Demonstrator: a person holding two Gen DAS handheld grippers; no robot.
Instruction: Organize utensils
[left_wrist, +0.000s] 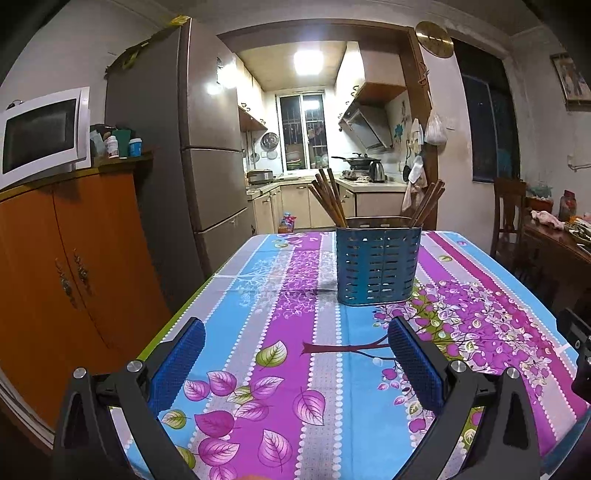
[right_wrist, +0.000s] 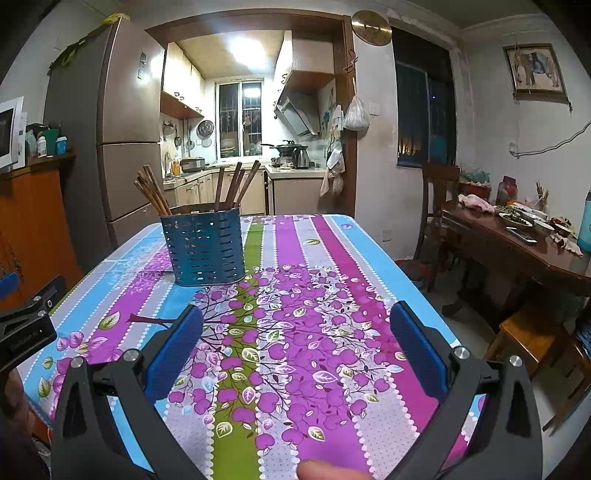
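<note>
A blue slotted utensil holder (left_wrist: 378, 265) (right_wrist: 203, 250) stands upright on the flowered tablecloth (left_wrist: 280, 369) (right_wrist: 332, 332), past the middle of the table. Several brown wooden chopsticks (left_wrist: 328, 197) (right_wrist: 153, 192) lean out of it in two bunches, one at each end. My left gripper (left_wrist: 295, 334) hovers open over the near part of the table, short of the holder, nothing between its blue pads. My right gripper (right_wrist: 295, 321) is open too, to the right of the holder and nearer the table's front. The left gripper's black body (right_wrist: 26, 325) shows at the right view's left edge.
An orange cabinet (left_wrist: 74, 280) with a microwave (left_wrist: 40, 136) stands left of the table, a tall fridge (left_wrist: 207, 147) behind it. A dark wooden table (right_wrist: 517, 243) with dishes and chairs is on the right. A fingertip (right_wrist: 314, 469) shows at the bottom edge.
</note>
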